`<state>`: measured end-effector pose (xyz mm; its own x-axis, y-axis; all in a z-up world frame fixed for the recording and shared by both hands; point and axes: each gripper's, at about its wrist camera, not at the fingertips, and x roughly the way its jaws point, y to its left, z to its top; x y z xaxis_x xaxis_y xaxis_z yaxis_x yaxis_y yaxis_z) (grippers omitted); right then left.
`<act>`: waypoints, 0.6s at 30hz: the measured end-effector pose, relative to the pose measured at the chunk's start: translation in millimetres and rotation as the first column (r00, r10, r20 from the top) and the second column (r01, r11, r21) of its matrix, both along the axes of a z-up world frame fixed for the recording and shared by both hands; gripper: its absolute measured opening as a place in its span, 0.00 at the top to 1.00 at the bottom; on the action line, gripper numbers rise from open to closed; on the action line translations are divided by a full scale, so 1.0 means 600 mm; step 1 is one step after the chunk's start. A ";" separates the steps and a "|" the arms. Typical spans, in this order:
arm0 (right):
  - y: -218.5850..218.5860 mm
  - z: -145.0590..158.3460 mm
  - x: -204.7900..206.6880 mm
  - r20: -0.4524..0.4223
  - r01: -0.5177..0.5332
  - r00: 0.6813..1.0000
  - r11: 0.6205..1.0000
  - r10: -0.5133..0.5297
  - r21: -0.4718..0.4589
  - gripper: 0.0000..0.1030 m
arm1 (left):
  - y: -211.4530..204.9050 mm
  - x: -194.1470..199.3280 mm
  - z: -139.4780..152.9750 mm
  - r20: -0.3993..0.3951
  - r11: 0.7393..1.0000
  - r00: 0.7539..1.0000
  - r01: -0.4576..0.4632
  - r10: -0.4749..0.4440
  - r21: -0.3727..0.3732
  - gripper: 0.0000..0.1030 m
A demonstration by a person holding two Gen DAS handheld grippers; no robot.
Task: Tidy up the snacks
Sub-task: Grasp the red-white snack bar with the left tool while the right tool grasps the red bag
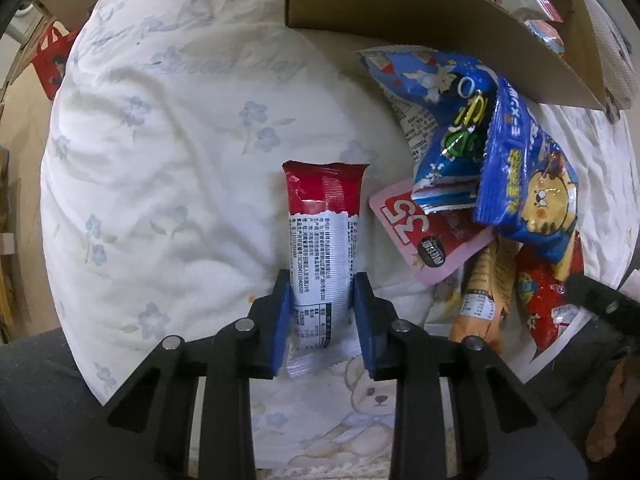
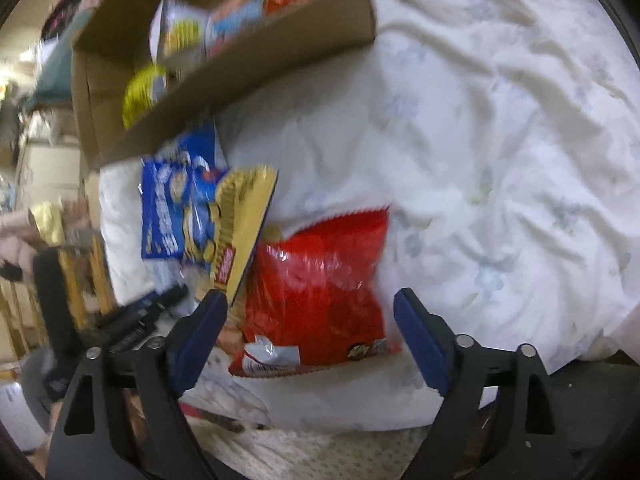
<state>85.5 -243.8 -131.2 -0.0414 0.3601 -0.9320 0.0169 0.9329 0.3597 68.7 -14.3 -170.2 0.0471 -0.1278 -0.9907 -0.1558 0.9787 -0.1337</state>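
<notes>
Both grippers hang over a bed covered by a white floral quilt (image 1: 168, 184), with the snacks heaped near an open cardboard box (image 1: 420, 12) that already holds several packets.

The main risk sits with the left gripper (image 1: 322, 312). It pinches a slim red-and-white snack stick (image 1: 322, 240) near its lower end only, so most of the packet reaches out past the blue pads. My guess is that on a lift the long free end will droop or swing, and the slick wrapper could slide out or catch the box wall on the way in. The soft quilt gives underfoot too, so a low grab may nip fabric along with the wrapper.

The right gripper (image 2: 308, 320) looks riskier still: a gold-edged packet (image 2: 244, 220) leans over the corner of the red snack bag (image 2: 320, 276), just beside the left pad, with a blue packet (image 2: 172, 216) behind it. Closing here may snag two at once. That view is blurred, so fine contact is hard to judge.

Left jaws: nearly closed, clenched on the stick. Right jaws: spread wide, straddling the red bag, gripping nothing.
</notes>
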 end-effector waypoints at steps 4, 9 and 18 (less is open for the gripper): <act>0.023 -0.015 -0.002 -0.001 -0.073 0.997 0.994 0.073 -0.077 0.14 | 0.006 -0.008 0.015 0.023 1.000 1.000 -0.015 0.015 0.006 0.75; 0.020 -0.011 -0.006 0.021 -0.090 0.995 0.989 0.093 -0.120 0.31 | 0.022 -0.014 0.039 0.071 0.998 0.996 -0.055 0.053 0.016 0.75; -0.032 0.051 0.000 0.172 0.039 0.985 0.981 -0.007 -0.188 0.51 | 0.057 -0.005 0.101 0.177 0.994 0.978 -0.109 0.106 0.004 0.75</act>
